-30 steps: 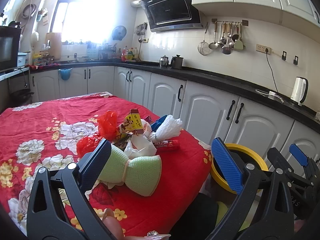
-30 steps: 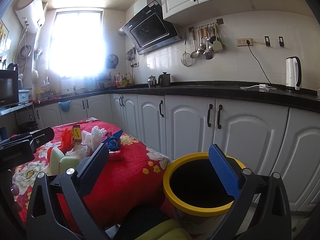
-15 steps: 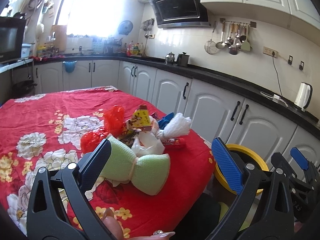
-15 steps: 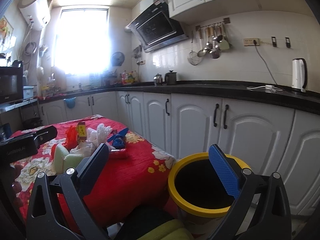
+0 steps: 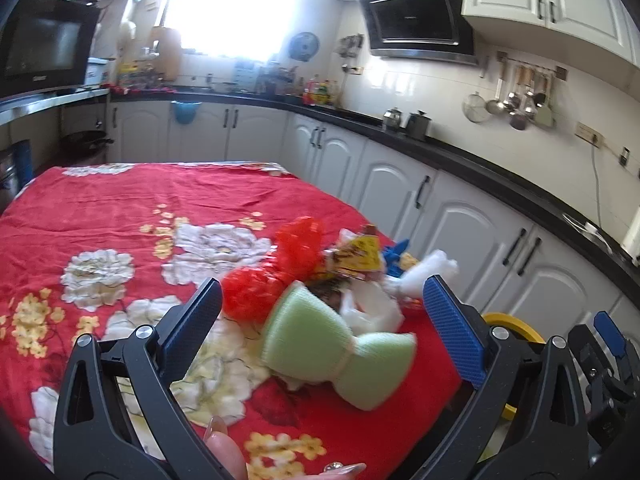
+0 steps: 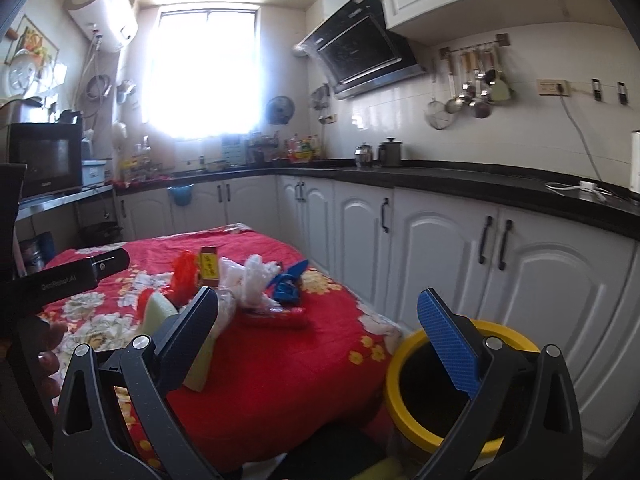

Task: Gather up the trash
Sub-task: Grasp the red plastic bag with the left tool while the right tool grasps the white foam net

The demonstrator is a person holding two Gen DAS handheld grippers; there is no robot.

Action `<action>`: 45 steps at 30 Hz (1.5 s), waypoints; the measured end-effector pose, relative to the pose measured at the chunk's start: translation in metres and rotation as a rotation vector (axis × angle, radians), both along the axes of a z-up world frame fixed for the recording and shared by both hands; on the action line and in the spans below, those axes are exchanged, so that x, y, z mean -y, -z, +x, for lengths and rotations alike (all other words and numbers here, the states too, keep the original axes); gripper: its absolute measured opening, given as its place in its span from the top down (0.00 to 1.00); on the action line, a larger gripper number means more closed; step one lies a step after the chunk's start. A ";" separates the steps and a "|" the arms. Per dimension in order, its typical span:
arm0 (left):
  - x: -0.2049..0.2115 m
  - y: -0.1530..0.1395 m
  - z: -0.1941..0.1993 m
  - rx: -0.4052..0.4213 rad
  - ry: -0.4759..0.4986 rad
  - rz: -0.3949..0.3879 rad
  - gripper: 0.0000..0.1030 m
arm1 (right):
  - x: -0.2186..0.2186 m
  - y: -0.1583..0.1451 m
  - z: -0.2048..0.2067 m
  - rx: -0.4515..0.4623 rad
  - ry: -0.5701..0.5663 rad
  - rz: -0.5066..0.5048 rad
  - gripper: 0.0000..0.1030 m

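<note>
Both grippers, left and right, hang with fingers wide and empty; first pick looks next: the pale green tied cloth bundle, then the yellow-rimmed bin.

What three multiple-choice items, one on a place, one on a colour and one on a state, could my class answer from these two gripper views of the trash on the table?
1. Where does the bin stand?
A. On the table
B. On the floor beside the table's corner
C. On the black counter

2. What colour is the bin's rim?
A. Yellow
B. Green
C. White

3. How are the left gripper and the right gripper set?
A. Both shut on trash
B. Left shut, right open
C. Both open and empty

Answers:
1 B: the right wrist view shows the bin below the edge of the red flowered tablecloth, in front of the white cabinets.
2 A: a yellow ring runs round its dark opening.
3 C: in each view the jaws stand wide apart; the green sponge lies on the cloth, unclamped.
</note>
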State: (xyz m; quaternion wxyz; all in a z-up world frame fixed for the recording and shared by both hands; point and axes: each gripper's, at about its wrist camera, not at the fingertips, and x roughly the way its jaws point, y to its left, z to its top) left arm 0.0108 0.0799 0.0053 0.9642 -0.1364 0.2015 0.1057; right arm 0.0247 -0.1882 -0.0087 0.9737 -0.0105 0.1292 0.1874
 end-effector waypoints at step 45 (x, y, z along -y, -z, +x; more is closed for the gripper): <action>-0.118 0.093 0.101 -0.269 0.103 -0.514 0.59 | -0.082 0.037 0.152 -0.370 -0.231 0.087 0.82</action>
